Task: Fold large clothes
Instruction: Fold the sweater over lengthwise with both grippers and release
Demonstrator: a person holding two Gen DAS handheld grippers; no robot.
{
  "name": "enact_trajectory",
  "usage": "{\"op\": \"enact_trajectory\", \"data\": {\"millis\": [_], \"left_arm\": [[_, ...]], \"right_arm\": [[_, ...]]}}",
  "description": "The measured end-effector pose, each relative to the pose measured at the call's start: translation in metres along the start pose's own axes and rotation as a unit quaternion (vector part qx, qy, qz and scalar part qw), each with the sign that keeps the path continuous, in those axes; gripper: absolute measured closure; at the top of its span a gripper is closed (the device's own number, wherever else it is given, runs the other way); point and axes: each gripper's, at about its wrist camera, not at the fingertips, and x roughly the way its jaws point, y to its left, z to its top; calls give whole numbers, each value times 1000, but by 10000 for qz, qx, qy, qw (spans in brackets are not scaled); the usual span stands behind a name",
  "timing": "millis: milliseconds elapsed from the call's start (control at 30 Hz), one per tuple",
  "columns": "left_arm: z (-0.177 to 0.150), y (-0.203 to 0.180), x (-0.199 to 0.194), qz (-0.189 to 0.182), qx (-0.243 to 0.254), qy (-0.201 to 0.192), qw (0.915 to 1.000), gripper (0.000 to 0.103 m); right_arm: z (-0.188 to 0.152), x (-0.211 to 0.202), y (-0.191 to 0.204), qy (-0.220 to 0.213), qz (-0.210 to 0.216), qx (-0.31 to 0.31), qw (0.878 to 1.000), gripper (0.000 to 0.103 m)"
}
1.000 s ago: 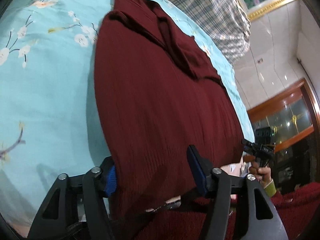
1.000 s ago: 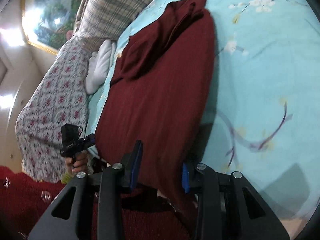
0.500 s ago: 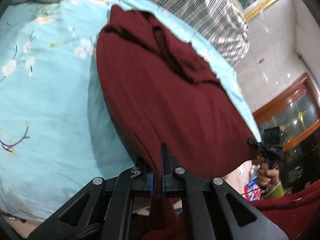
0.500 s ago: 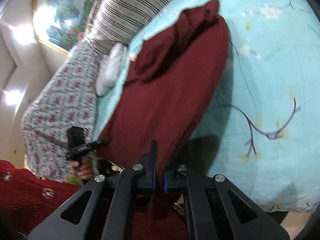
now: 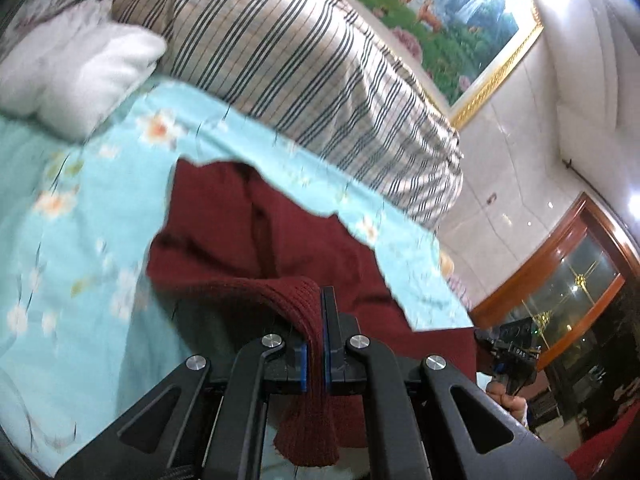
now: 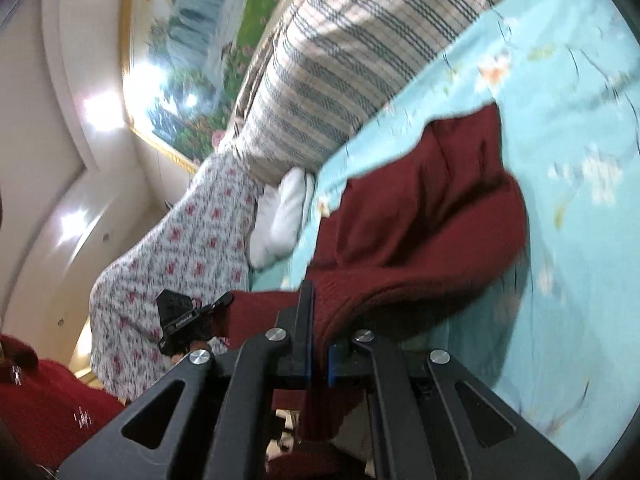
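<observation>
Now left gripper (image 5: pixel 316 354) and right gripper (image 6: pixel 318 356) each pinch the dark red ribbed knit sweater's (image 5: pixel 248 240) hem; lift both evenly, carry forward, align edges.

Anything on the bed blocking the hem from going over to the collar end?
Nothing visible. Both the left gripper and right gripper are shut on the dark red knitted sweater; its far half lies bare on the turquoise floral bedsheet. White pillow sits beyond.
</observation>
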Motion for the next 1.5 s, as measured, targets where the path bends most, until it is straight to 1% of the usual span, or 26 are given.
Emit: {"op": "enact_trajectory", "data": {"millis": [100, 167, 200, 233, 300, 367, 433, 467, 533, 600, 667, 767, 900, 1033, 1100, 1167, 1233, 1300, 1333, 1400, 1433, 1467, 1500], "left_arm": [[29, -2, 22, 14, -47, -183, 9998, 100], [47, -3, 38, 148, -31, -268, 9995, 100], [57, 0, 50, 224, -63, -304, 9993, 100], [66, 5, 61, 298, -130, -322, 9990, 100], [80, 15, 80, 447, -251, -377, 9980, 100], [91, 32, 102, 582, -465, -436, 9963, 100], [98, 51, 124, 735, -666, -435, 9941, 100], [102, 61, 137, 817, -753, -400, 9930, 100], [105, 80, 160, 976, -912, -290, 9906, 100], [106, 99, 184, 1157, -1043, -167, 9877, 100], [105, 114, 200, 1238, -1160, -78, 9855, 100], [101, 133, 218, 1295, -1268, 53, 9834, 100], [94, 143, 230, 1298, -1294, 157, 9829, 99], [90, 134, 221, 1167, -1232, 241, 9852, 97], [87, 119, 209, 1053, -1054, 258, 9885, 91], [79, 100, 198, 854, -863, 260, 9923, 78], [68, 80, 193, 615, -656, 364, 9953, 77], [57, 59, 197, 403, -429, 558, 9967, 77], [51, 49, 202, 306, -332, 710, 9965, 75], [39, 32, 222, 97, -153, 1077, 9940, 73], [35, 27, 231, 79, -68, 1220, 9925, 72], [32, 23, 243, 146, 46, 1385, 9902, 72], [31, 21, 253, 269, 139, 1475, 9886, 72]], "right_arm": [[33, 15, -3, -162, -22, -53, 9999, 98], [60, 30, -8, -245, -112, -121, 9996, 98], [67, 36, -10, -256, -157, -109, 9995, 98], [81, 47, -17, -287, -238, -54, 9993, 98], [100, 60, -30, -320, -337, 51, 9989, 98], [118, 78, -50, -336, -432, 281, 9981, 98], [132, 94, -68, -340, -644, 398, 9965, 98], [140, 104, -79, -312, -870, 440, 9947, 98], [150, 124, -103, -201, -1232, 627, 9902, 98], [154, 139, -120, -75, -1562, 699, 9852, 98], [155, 154, -139, 71, -1827, 790, 9800, 98], [152, 166, -158, 202, -2037, 880, 9749, 98], [151, 166, -163, 204, -2033, 893, 9748, 98], [152, 164, -160, 250, -2046, 947, 9739, 96], [152, 159, -153, 215, -2065, 926, 9738, 94], [151, 150, -140, 57, -2096, 760, 9748, 87], [148, 142, -127, -77, -2051, 630, 9767, 72], [143, 135, -113, -157, -1970, 509, 9790, 70], [139, 135, -104, -116, -1883, 415, 9812, 70], [131, 143, -92, 65, -1668, 236, 9857, 70], [125, 154, -84, 330, -1542, 83, 9875, 70], [120, 167, -80, 618, -1505, -58, 9867, 70], [115, 179, -78, 844, -1555, -184, 9840, 70]]}}
